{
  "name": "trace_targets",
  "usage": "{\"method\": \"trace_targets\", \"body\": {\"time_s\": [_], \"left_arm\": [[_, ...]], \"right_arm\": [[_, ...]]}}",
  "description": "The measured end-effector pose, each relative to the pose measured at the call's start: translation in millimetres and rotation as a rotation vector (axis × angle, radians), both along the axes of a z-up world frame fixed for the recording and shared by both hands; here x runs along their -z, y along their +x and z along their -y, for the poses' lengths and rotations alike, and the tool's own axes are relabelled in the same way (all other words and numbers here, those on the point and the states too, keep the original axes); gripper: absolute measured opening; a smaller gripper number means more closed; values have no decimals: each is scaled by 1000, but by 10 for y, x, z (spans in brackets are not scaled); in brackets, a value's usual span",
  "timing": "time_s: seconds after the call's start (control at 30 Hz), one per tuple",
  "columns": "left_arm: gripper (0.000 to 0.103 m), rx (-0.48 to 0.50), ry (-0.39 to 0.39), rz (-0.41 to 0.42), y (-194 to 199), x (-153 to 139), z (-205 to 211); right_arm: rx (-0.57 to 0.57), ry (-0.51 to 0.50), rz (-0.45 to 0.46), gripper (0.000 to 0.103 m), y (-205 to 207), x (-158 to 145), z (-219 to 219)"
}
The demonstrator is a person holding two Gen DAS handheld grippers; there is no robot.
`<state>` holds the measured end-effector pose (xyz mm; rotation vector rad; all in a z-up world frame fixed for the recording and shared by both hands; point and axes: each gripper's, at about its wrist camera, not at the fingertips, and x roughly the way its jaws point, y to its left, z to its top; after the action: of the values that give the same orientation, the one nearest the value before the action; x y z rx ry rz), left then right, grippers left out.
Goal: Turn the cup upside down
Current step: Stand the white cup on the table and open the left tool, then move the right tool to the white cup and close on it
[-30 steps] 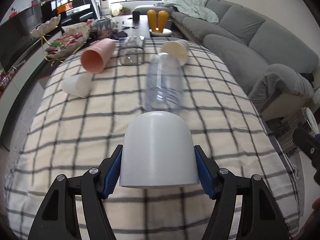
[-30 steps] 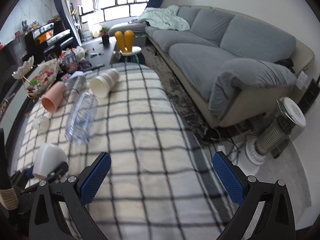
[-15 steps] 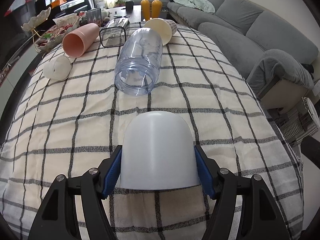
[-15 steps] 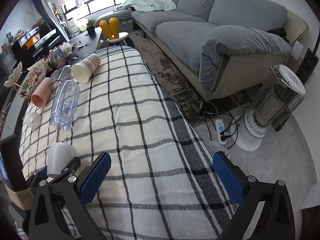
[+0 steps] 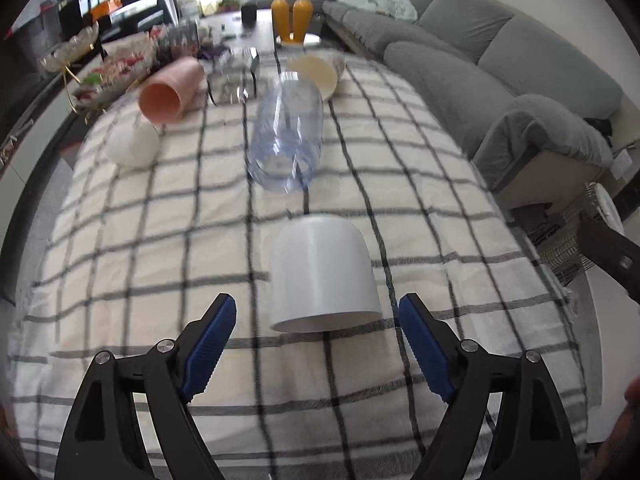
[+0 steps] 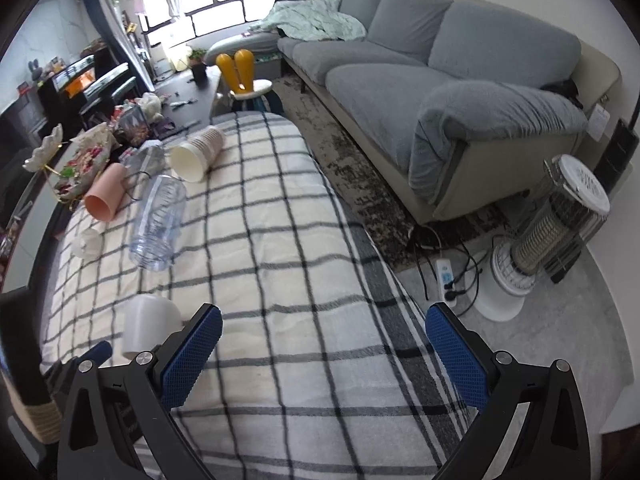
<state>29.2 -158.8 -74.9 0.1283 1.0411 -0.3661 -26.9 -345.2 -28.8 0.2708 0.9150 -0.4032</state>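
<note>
A white cup (image 5: 322, 272) stands upside down, rim down, on the checked tablecloth (image 5: 160, 240). My left gripper (image 5: 318, 344) is open, its blue pads (image 5: 208, 340) on either side of the cup's rim and apart from it. The cup also shows in the right wrist view (image 6: 148, 328), at the lower left. My right gripper (image 6: 320, 356) is open and empty above the table's right edge.
A clear plastic bottle (image 5: 288, 136) lies on its side beyond the cup. A pink cup (image 5: 170, 90), a small white cup (image 5: 132, 146) and stacked paper cups (image 5: 316, 74) lie at the far end. A grey sofa (image 6: 440, 72) and a heater (image 6: 548, 232) are to the right.
My left gripper has opened and let go of the white cup, then drawn back a little. The cup now stands free on the cloth. The right gripper stays open.
</note>
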Motion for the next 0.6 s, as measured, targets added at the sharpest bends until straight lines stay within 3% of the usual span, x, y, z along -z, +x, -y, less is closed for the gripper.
{"method": "trace_targets", "body": {"time_s": [0.27, 0.37, 0.47, 0.6], "left_arm": [[88, -68, 15, 164, -63, -525, -473], [89, -123, 7, 164, 7, -596, -676], [98, -172, 12, 180, 96, -662, -826], [99, -211, -6, 192, 195, -695, -994]], "right_arm": [[-153, 99, -45, 102, 450, -163, -385], [-236, 155, -131, 102, 753, -136, -554], [-304, 187, -236, 102, 1042, -66, -746], [-381, 210, -390, 102, 1383, 90, -988]]}}
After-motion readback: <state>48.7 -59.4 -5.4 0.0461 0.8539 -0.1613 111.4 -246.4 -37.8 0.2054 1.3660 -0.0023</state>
